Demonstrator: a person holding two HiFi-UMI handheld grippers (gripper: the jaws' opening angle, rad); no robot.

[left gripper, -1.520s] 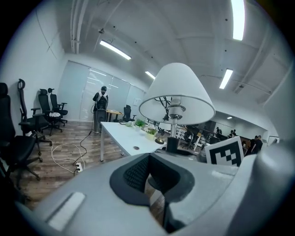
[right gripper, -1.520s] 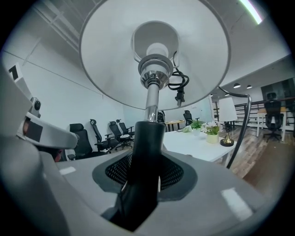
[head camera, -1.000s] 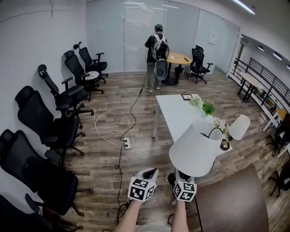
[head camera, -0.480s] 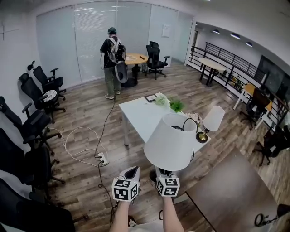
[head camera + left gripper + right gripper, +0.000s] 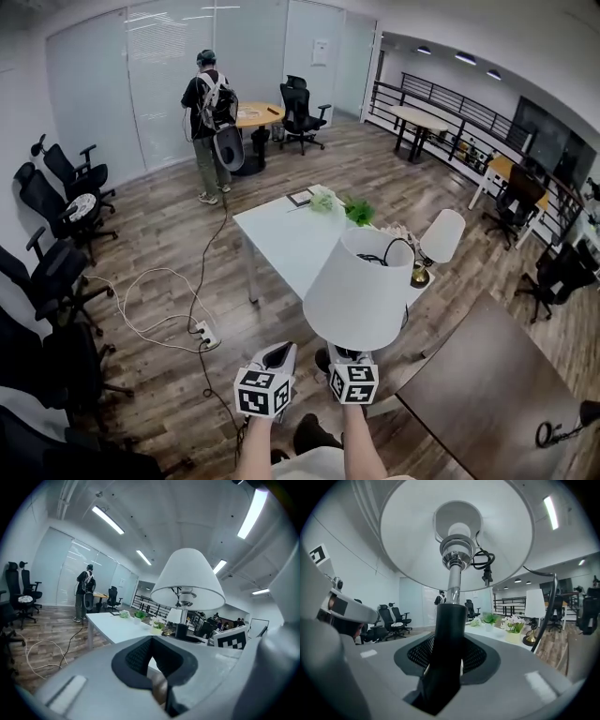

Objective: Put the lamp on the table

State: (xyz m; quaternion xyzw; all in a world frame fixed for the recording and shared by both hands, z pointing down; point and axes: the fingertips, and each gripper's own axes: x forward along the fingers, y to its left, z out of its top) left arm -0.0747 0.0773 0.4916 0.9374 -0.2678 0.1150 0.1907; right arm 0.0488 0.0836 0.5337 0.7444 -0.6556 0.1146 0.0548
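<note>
Ahead, the white table (image 5: 281, 239) is standing with its near corner hiding behind the lamp (image 5: 361, 286), which is being held upright above the floor, just short of the table. In the head view the lamp's shade is covering its stem. The right gripper (image 5: 449, 656) is clamping that black stem. Beside it, the left gripper (image 5: 154, 670) is pressing its jaws together on nothing.

Wood-plank floor (image 5: 159, 234). Frosted glass wall (image 5: 141, 84) at the far side. Black office chairs (image 5: 52, 272) line the left wall. White table (image 5: 281, 244) at centre; dark table (image 5: 487, 384) at lower right. Railing (image 5: 422, 94) at far right. Strip lights (image 5: 108, 520) on the ceiling. Power strip (image 5: 208, 335) on the floor.
</note>
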